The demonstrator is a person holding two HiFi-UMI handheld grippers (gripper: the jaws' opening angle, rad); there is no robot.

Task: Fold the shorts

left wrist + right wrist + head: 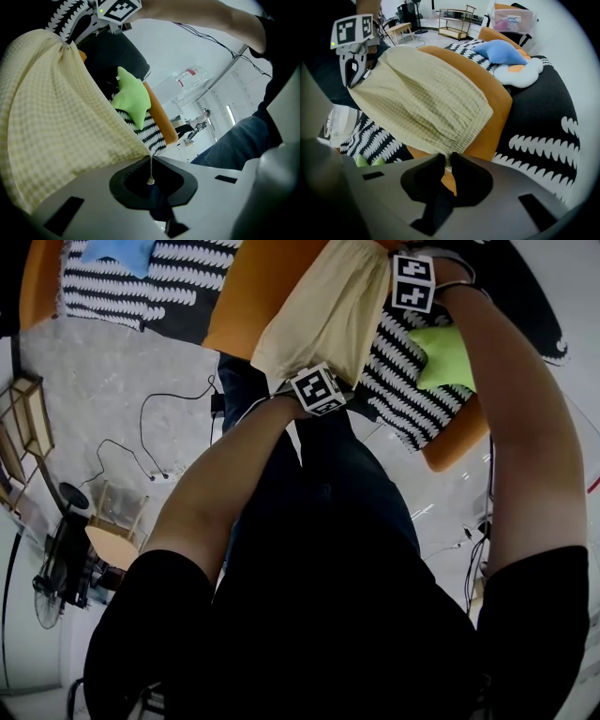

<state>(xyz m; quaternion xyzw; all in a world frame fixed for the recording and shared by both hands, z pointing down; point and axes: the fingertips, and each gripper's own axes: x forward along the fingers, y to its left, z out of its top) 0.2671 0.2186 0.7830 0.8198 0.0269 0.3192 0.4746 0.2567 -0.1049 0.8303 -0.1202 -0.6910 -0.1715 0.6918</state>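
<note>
Head view, steep look down: both my forearms reach out over the orange sofa (pixel 251 298), and the shorts (pixel 326 317) are stretched between the two grippers above its orange part. I cannot tell whether the cloth touches the sofa or hangs just clear of it.

- Shorts: pale yellow, fine check, gathered elastic waistband at the right gripper's end.
- Left gripper (pixel 151 160): jaws together, clamped on a corner of the shorts at the end away from the waistband. A loose thread with a small knot hangs from that corner into the hollow behind the jaw tips. Cloth fans out up and to the left from the pinch.
- Right gripper (pixel 446 160): jaws almost together, the edge of the waistband nipped between the tips. Across the shorts I can see the left gripper with its marker cube at the far corner.
- On the sofa: a black-and-white patterned throw (pixel 543 140) covers the seat beside the orange part. A green star-shaped cushion (pixel 131 96) lies on the throw, on the right gripper's side of the shorts. A blue cushion (pixel 504 50) and a white one (pixel 518 75) sit together further along the sofa, well apart from the shorts.
</note>
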